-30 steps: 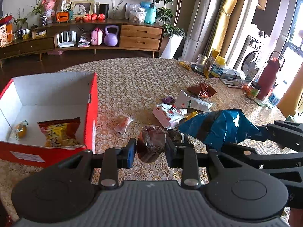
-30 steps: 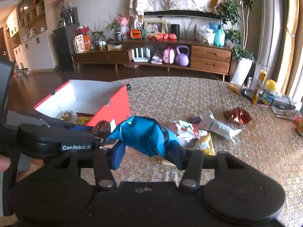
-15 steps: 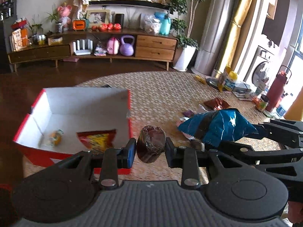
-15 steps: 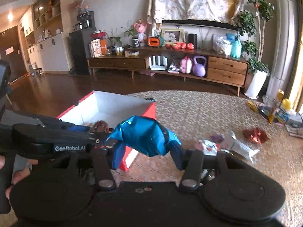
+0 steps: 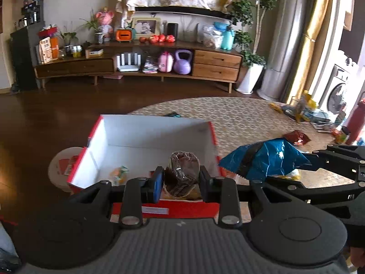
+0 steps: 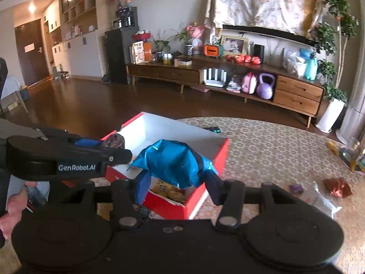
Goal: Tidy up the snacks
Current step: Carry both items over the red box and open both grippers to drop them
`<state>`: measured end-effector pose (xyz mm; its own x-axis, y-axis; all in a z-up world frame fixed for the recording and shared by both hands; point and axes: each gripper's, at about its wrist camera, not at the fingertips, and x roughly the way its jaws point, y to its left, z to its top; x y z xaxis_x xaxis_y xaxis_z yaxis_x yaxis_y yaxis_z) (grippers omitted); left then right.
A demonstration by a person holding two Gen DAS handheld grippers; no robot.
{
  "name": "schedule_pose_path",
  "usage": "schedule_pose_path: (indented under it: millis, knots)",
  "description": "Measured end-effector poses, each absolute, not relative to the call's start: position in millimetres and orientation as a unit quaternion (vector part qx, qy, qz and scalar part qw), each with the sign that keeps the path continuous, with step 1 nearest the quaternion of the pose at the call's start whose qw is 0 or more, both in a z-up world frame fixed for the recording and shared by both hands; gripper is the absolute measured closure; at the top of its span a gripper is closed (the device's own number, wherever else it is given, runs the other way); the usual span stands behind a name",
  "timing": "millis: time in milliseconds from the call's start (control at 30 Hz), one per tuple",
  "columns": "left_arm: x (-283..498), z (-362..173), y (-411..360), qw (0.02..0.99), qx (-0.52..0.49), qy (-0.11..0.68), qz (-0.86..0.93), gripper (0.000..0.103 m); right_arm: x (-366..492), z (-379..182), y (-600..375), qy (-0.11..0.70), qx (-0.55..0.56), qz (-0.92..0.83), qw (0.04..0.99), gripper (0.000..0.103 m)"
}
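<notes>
My left gripper (image 5: 181,178) is shut on a dark brown wrapped snack (image 5: 182,173) and holds it over the near side of the red box (image 5: 146,132), white inside. My right gripper (image 6: 176,178) is shut on a crumpled blue foil bag (image 6: 173,162) and holds it above the box (image 6: 216,159) near its right wall. The blue bag (image 5: 264,157) also shows in the left wrist view, right of the box. Inside the box lie a small orange-green snack (image 5: 119,174) and a yellow packet (image 6: 166,189). The left gripper (image 6: 111,147) with the brown snack shows at left in the right wrist view.
Loose snacks lie on the patterned table to the right: a red-brown foil wrapper (image 6: 337,187), a white packet (image 6: 319,198), a small purple one (image 6: 296,188). Bottles and a glass (image 5: 303,111) stand at the far right. A white round stool (image 5: 63,166) is left of the box.
Both grippers have moved left with their snacks, from over the table's snack pile to over the red box. The box now sits straight ahead in both views.
</notes>
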<state>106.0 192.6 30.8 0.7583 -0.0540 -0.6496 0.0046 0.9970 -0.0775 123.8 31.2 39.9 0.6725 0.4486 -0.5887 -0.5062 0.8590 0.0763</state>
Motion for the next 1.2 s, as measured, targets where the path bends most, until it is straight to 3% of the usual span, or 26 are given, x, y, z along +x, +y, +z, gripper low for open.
schedule_pose_path:
  millis: [533,1200]
  knots:
    - [180.1,-16.5,267.6,0.915,-0.006,0.401,0.047,0.072,187.3,-2.7,94.9,0.345,-0.096,0.265,0.895,0.051]
    - [266.4,-83.3,272.9,0.884,0.016,0.463,0.059,0.072,255.9,-66.9,134.5,0.393,-0.144,0.247,0.874,0.055]
